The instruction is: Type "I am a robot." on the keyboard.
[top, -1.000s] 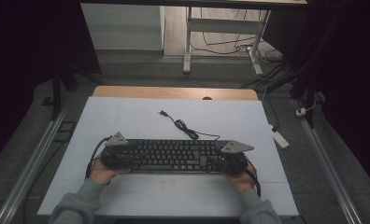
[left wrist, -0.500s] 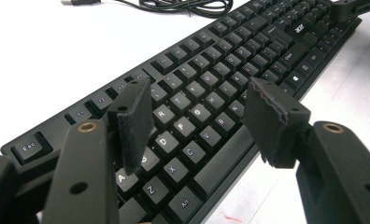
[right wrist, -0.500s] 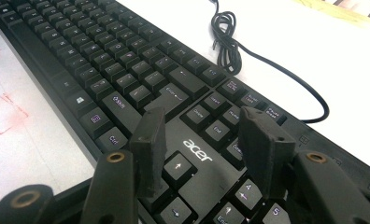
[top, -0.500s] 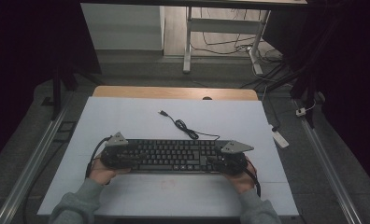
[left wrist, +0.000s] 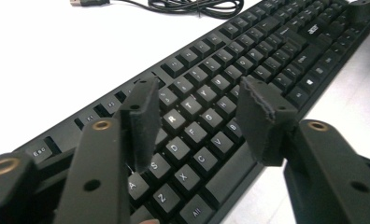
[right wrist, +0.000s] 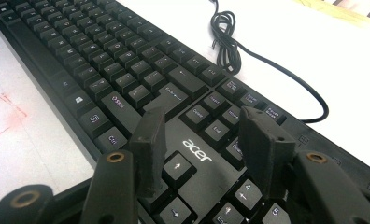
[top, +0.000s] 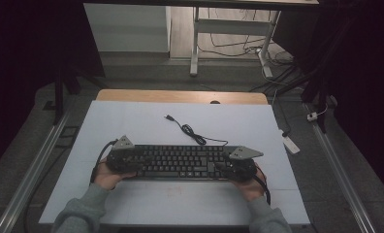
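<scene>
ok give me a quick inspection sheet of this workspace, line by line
surface: white table top, faint red marks near the front edge.
job's things: black keyboard lying flat, keys up.
clutter: nothing seen.
grippers: left gripper open above the letter keys; right gripper open above the arrow-key block.
cables: keyboard cable loosely coiled behind the keyboard, its plug unconnected on the table.
surroundings: dark room, desk legs and floor cables beyond the table, power strip on the floor at the right.

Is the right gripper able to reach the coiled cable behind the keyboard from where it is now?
Probably yes: the right gripper stands open over the keyboard, and the coiled cable lies just beyond it on bare table, unblocked.
</scene>
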